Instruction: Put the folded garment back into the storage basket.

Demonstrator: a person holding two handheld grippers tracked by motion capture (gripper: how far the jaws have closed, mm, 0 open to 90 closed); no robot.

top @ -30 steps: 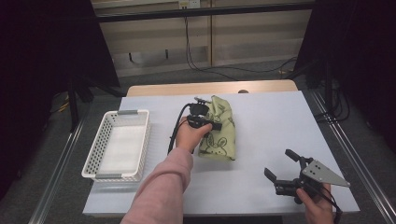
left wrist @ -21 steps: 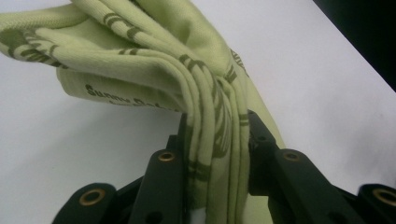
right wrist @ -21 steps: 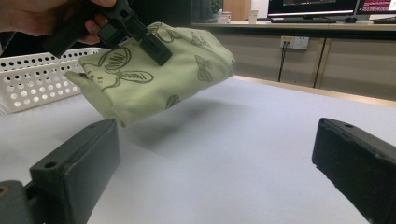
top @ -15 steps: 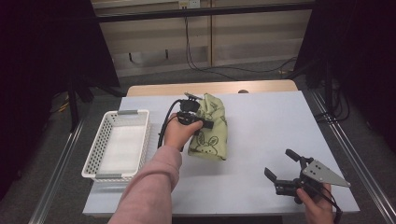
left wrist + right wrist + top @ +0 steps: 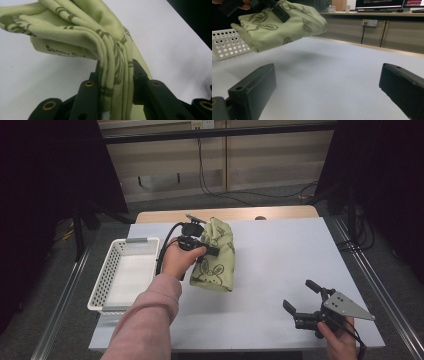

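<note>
Above the white table (image 5: 280,265), left tool (image 5: 116,82) pinches a pale-green rabbit-print pouch (image 5: 214,257); right tool (image 5: 304,299) spread.

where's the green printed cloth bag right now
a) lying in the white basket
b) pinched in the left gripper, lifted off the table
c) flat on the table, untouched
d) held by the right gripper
b: the left gripper has its jaws shut on folds of the pale green printed cloth bag, and the right gripper view shows the bag hanging clear above the white table, with a shadow beneath it.
</note>
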